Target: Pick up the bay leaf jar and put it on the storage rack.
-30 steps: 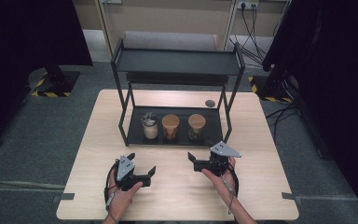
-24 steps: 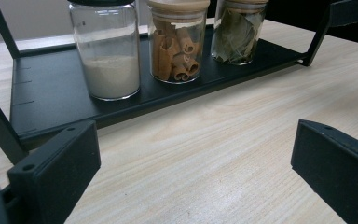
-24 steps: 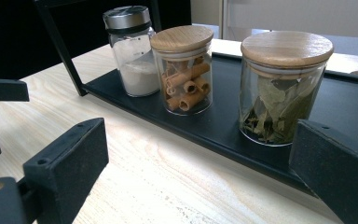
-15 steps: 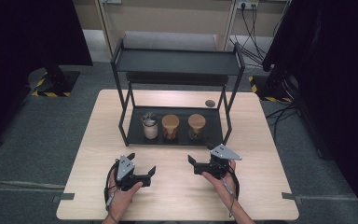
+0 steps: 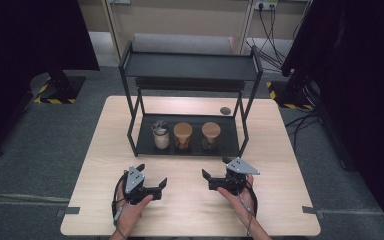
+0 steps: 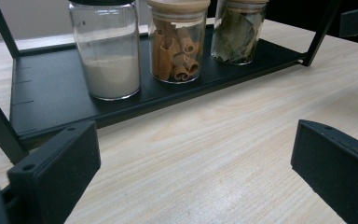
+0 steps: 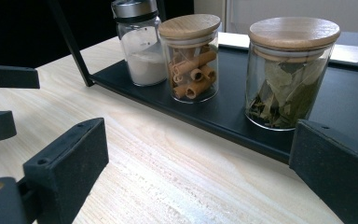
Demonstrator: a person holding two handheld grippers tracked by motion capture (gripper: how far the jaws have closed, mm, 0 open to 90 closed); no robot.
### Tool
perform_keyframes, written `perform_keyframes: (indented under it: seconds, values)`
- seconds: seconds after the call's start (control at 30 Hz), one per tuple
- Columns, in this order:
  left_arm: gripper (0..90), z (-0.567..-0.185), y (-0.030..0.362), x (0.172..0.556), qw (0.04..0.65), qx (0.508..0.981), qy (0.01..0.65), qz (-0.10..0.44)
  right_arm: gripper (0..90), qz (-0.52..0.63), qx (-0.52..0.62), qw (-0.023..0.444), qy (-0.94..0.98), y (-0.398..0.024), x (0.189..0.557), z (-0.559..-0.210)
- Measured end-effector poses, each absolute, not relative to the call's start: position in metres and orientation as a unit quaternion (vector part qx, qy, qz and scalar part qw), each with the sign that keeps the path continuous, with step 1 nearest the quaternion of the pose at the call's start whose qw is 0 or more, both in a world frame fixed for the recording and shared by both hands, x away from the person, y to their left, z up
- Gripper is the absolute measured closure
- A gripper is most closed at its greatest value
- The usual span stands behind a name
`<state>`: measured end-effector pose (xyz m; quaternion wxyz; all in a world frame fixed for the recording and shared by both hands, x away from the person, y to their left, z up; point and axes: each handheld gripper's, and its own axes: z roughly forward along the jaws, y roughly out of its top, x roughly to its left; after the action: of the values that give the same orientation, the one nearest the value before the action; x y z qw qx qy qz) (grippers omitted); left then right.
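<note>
I held the left gripper (image 5: 154,180) and right gripper (image 5: 216,171) low over the table (image 5: 280,150), jaws apart and empty, short of the three jars (image 5: 184,135) standing on the rack's lower shelf (image 5: 145,149), apparently to line up a reach.

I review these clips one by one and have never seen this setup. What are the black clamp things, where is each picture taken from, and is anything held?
A person sits at a wooden table with a hand-held two-jaw gripper in each hand: the left gripper and the right gripper. The high view looks down from above; each gripper view comes from a camera riding on that gripper, looking along its black jaws. A black rack on the table carries three jars on its lower shelf: white powder, cinnamon sticks and bay leaves. Both grippers are open and hold nothing.
</note>
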<state>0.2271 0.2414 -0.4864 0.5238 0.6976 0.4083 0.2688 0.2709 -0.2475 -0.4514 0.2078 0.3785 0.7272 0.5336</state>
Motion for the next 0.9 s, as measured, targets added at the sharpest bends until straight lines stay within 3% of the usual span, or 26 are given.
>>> perform_keyframes:
  seconds: [0.9]
  values:
    - [0.9, -0.4858, 0.2414, 0.2281, 0.523, 0.696, 0.414, 0.266, 5.0, 0.530, 0.380, 0.197, 0.732, -0.2512, 0.2636, -0.4599]
